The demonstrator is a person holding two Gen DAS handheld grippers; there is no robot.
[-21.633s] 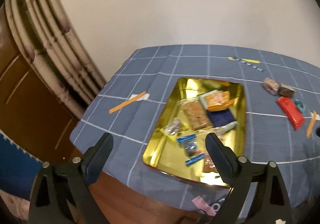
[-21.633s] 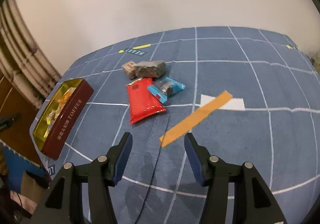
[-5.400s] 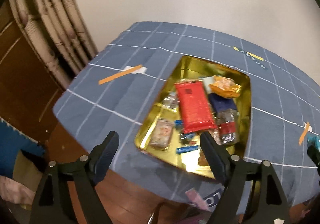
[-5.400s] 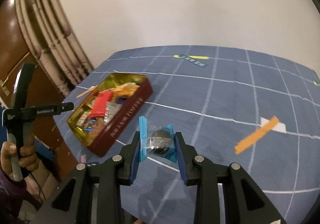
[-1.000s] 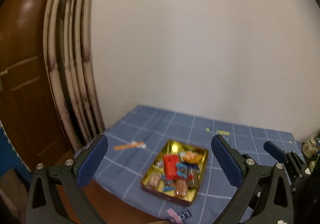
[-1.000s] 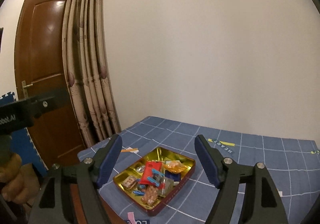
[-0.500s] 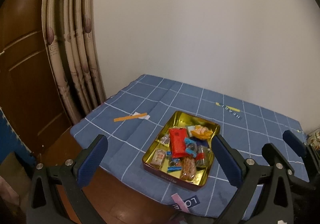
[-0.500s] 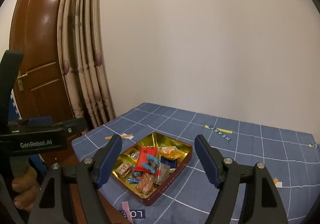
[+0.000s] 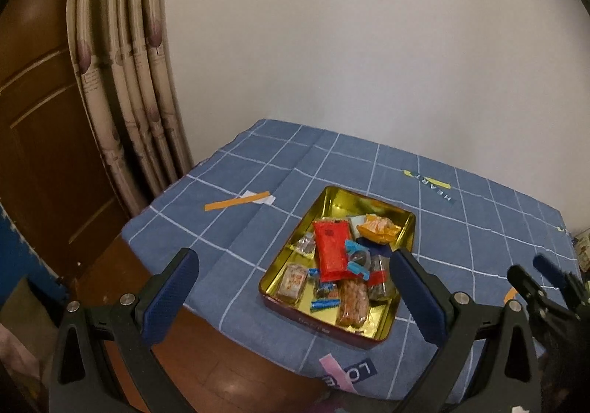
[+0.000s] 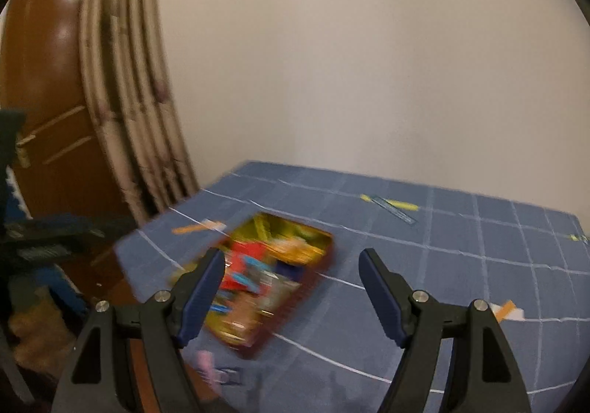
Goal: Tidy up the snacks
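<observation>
Left gripper (image 9: 295, 287) spread wide, empty, held well above the tabletop; right gripper (image 10: 291, 284) likewise wide and empty, its view motion-blurred. Snack tin (image 9: 403, 223) sits near the tabletop's left front corner, lid off, wrappers piled inside, red packet (image 9: 330, 250) on top. Cloth (image 9: 258, 169) around it carries no loose snacks: sorting apparently finished.

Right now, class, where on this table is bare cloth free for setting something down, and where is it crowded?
Free: the tablecloth between the tin and the wall, and the patch between the tin and the orange tape strip. Crowded: inside the tin, where the red packet lies among overlapping snacks.
</observation>
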